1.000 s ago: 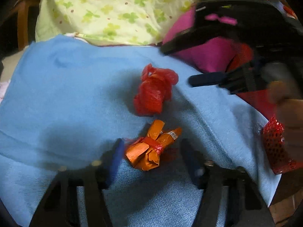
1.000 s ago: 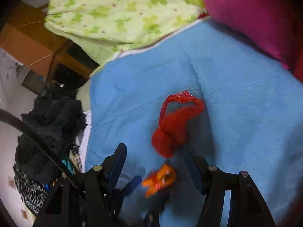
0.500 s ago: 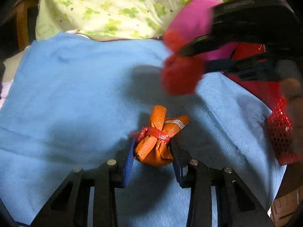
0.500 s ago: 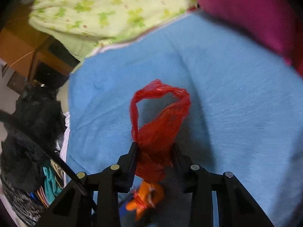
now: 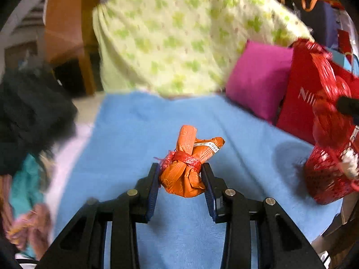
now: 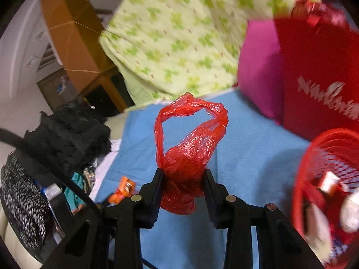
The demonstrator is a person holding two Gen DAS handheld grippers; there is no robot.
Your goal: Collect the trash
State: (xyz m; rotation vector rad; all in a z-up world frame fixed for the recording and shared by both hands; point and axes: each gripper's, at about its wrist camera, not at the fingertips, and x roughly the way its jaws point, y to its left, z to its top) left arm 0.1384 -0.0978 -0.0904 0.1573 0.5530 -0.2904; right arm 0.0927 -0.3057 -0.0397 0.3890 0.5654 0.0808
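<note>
My left gripper (image 5: pixel 181 174) is shut on an orange wrapper bundle (image 5: pixel 187 170) tied with a red strip, lifted above the blue blanket (image 5: pixel 139 130). My right gripper (image 6: pixel 183 179) is shut on a crumpled red plastic bag (image 6: pixel 186 150), its looped handle standing up above the pads. A red mesh basket (image 6: pixel 314 157) with several pieces of trash inside stands at the right edge; in the left wrist view the red mesh basket (image 5: pixel 325 179) sits at far right with the red plastic bag (image 5: pixel 329 116) above it. The orange wrapper bundle (image 6: pixel 123 190) shows low left in the right wrist view.
A magenta pillow (image 5: pixel 258 78) and a red shopping bag (image 6: pixel 314 71) stand at the back right. A green clover-print quilt (image 5: pixel 179 38) is piled behind the blanket. Dark clothes (image 6: pixel 67 134) heap at the left, beside a wooden bed frame (image 5: pixel 65 22).
Both grippers closed on their items and lifted them off the blanket. The right one carried the red bag rightward, to above the basket; the left raised the orange bundle.
</note>
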